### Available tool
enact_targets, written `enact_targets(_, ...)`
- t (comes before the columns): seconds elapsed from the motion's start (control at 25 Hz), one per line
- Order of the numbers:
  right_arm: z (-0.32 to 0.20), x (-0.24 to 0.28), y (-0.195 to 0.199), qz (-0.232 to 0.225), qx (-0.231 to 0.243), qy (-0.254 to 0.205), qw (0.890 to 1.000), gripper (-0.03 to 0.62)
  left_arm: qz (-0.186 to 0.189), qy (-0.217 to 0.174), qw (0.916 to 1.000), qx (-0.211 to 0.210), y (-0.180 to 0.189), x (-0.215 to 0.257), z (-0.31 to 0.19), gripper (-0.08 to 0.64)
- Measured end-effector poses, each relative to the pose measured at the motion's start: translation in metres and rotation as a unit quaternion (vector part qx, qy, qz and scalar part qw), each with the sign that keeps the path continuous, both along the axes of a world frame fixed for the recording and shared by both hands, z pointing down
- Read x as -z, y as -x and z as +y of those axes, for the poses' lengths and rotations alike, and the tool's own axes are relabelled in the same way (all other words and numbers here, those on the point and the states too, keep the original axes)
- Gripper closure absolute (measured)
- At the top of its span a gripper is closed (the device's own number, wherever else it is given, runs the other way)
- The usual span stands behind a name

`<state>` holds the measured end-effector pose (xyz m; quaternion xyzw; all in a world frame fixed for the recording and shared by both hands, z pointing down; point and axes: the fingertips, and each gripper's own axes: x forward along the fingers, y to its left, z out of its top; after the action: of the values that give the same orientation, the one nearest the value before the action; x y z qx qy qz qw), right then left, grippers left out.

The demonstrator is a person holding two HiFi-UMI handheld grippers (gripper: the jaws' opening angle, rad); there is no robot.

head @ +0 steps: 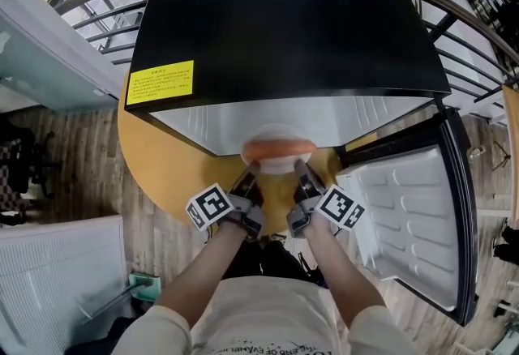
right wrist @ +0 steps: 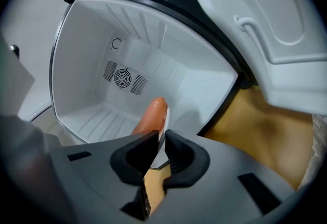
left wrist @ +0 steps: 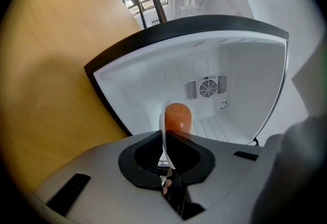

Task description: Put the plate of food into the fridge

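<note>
The person is holding the plate [head: 276, 137] level at the open mouth of the fridge [head: 284, 21], with the sausage [head: 276, 152] lying across it. The plate is sitting right at the front edge of the fridge, part of it under the black top and part of it outside, above the table [head: 162, 159] on which the fridge is standing.

The left gripper [head: 251, 175] is pinching the plate's near rim on its left side. In its own view the jaws are closing tightly on the thin white edge [left wrist: 163, 138], with the sausage [left wrist: 177, 117] showing just beyond them. The right gripper [head: 300, 175] is doing the same on the right side, its jaws clamping the rim [right wrist: 164, 128] beside the sausage [right wrist: 150, 115].

The door [head: 413, 215] is standing wide open to the right of the fridge. Both gripper views are looking into a bare white cavity with a fan grille [left wrist: 208, 86] on the back wall.

By my reading, the task is well along: the door is open and the plate is lifted and lined up. What is left is pushing the plate deeper into the fridge, setting it on the floor, releasing both grips and probably shutting the door.
</note>
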<state>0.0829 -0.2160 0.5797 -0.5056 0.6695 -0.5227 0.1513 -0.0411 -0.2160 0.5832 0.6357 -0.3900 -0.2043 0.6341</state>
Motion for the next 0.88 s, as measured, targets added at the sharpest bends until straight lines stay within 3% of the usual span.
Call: enact_targets(0.88,-0.053,-0.043,-0.003,0.023,-0.052,0.011,0.998,0.537,0.005,0.017,0.9987,0.049,0.001,-0.043,-0.051,0.526)
